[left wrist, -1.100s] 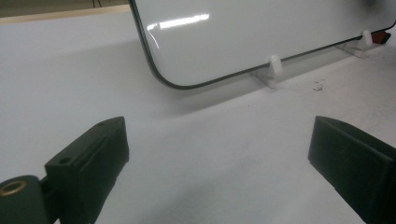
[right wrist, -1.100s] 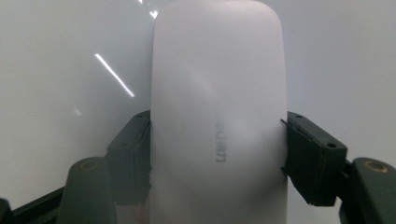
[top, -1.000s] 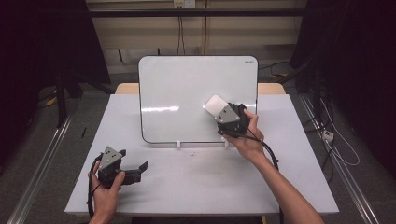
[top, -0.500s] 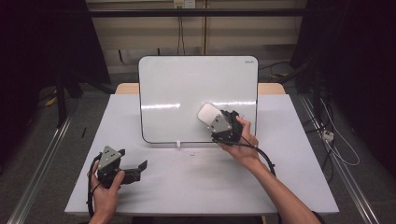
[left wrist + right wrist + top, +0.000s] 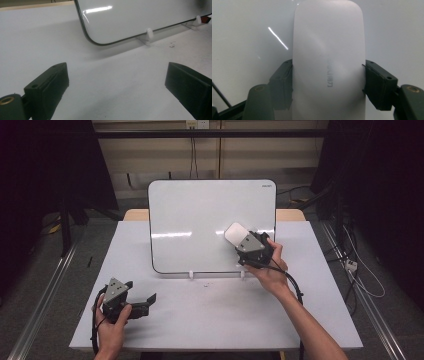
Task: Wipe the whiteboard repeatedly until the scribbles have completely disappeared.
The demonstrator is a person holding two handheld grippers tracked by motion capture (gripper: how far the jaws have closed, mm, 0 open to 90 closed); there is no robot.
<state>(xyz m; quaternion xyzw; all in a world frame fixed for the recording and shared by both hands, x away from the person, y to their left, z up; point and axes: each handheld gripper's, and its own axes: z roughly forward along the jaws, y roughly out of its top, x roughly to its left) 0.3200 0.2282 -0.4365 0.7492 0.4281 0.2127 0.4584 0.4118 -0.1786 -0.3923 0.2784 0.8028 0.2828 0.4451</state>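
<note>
Since a second ago the right gripper [image 5: 239, 239] has carried the white eraser [image 5: 235, 233] leftward across the lower right part of the whiteboard [image 5: 200, 215], then back a little to the right, while the left gripper [image 5: 142, 299] has stayed put.

At the near left of the table [image 5: 215, 320], the left gripper rests in the person's left hand [image 5: 111, 322], low over the tabletop, with its jaws spread wide and nothing between them. In the left gripper view those jaws frame bare table, with the board's rounded lower corner and its small white feet [image 5: 149, 32] beyond.

Further right, the whiteboard stands propped up in the far middle of the table, tilted back, its surface clean with a streak of reflected light.

On the right, the right hand [image 5: 270, 270] holds its gripper against the board's lower right area. The jaws are clenched on the eraser, one pad [image 5: 284, 82] on each long side, as the right gripper view makes plain. The eraser's flat face lies against the board, and its rounded end sticks out past the fingertips toward the upper left in the high view.
</note>
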